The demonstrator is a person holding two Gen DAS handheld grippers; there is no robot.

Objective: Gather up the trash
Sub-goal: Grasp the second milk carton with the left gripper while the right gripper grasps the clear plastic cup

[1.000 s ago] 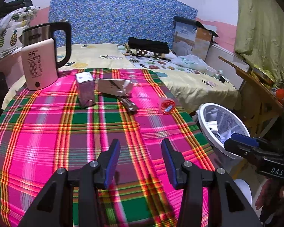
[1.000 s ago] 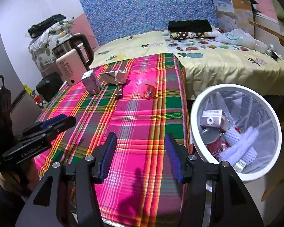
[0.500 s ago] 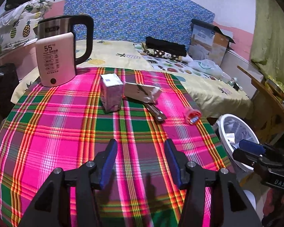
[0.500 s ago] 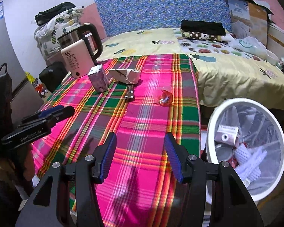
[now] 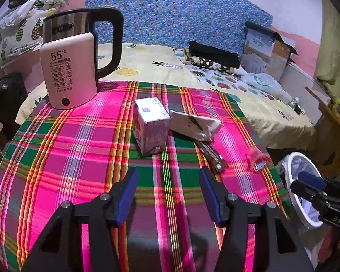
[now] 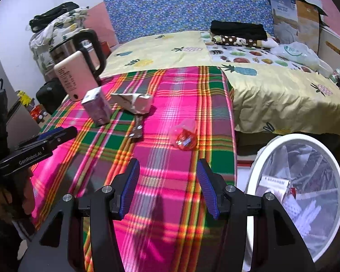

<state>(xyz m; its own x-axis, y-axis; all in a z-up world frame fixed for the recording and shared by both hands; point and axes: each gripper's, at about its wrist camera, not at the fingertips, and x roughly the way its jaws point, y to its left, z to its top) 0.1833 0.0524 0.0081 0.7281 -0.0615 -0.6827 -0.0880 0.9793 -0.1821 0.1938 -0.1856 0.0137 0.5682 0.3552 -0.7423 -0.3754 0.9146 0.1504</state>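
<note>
On the plaid tablecloth (image 5: 68,158) stand a small pinkish carton (image 5: 150,125), a crushed white carton (image 5: 196,124) lying on its side, a brown-handled tool (image 5: 212,157) and a red crumpled wrapper (image 5: 257,158). My left gripper (image 5: 167,195) is open and empty, just short of the pinkish carton. My right gripper (image 6: 166,187) is open and empty, just short of the red wrapper (image 6: 185,136). The pinkish carton (image 6: 97,107) and white carton (image 6: 132,102) lie farther left. The white trash bin (image 6: 260,158), with trash inside, stands to the table's right.
A pink and steel kettle (image 5: 72,63) stands at the table's back left. A bed with a yellow fruit-print sheet (image 6: 272,86) lies behind the table, carrying folded clothes (image 6: 238,31) and a cardboard box (image 6: 292,15). A black bag (image 5: 6,99) sits left.
Both grippers have moved forward over the table toward the trash items, which look larger now. The right gripper has turned away from the bin toward the wrapper. Both stay open.
</note>
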